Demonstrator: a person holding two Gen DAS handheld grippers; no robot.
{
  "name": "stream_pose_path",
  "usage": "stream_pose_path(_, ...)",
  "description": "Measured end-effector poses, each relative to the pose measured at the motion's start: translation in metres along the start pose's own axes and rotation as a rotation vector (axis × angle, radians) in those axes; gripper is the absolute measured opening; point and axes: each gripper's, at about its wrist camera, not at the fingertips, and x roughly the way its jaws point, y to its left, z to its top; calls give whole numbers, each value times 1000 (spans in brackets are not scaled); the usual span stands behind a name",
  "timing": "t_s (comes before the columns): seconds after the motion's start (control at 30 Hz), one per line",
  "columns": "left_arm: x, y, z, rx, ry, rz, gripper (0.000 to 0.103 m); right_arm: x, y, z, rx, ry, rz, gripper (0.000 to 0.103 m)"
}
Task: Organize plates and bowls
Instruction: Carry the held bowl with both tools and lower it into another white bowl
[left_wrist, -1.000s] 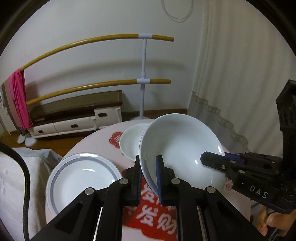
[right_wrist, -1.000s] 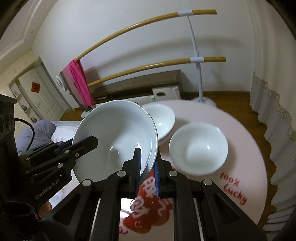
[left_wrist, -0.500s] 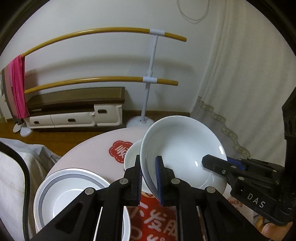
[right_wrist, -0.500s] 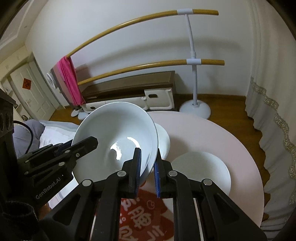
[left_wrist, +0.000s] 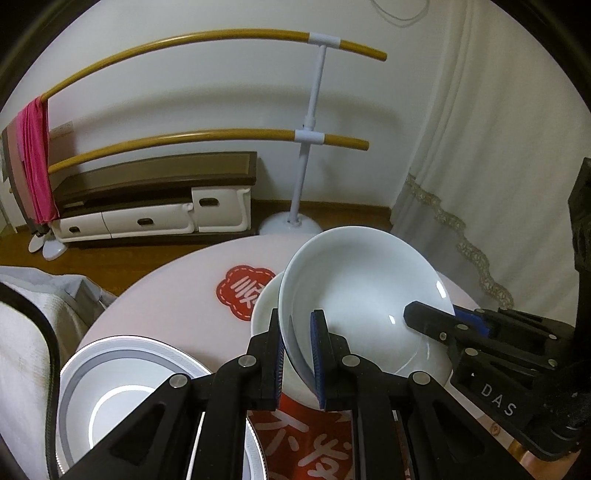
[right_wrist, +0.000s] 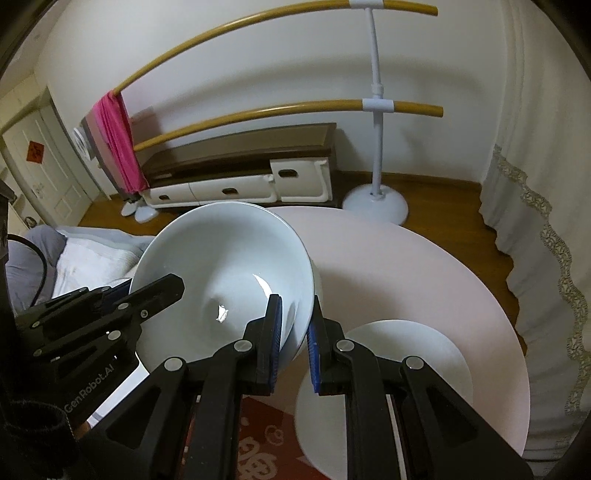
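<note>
Two handheld grippers of matte black plastic. The left gripper (left_wrist: 298, 354) has angular linked arms joined by round silver screws, with blue pads lining its fingers. A black cable (left_wrist: 51, 354) curves to the left of it. The right gripper (right_wrist: 293, 339) looks alike; white lettering reads "GenRobot.AI" and "DAS".

The left gripper (left_wrist: 298, 354) reaches up from the bottom centre of its frame, its 2 jaws clamped on the bowl (left_wrist: 364, 295) rim. The right gripper (right_wrist: 293, 339) does likewise from the opposite rim, and shows at the lower right of the left view.
</note>
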Motion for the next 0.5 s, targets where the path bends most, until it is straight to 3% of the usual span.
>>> stream_pose_path(0.5,22,2,9,-5,31,-4,10,15,1,2,-28,8,-76,13)
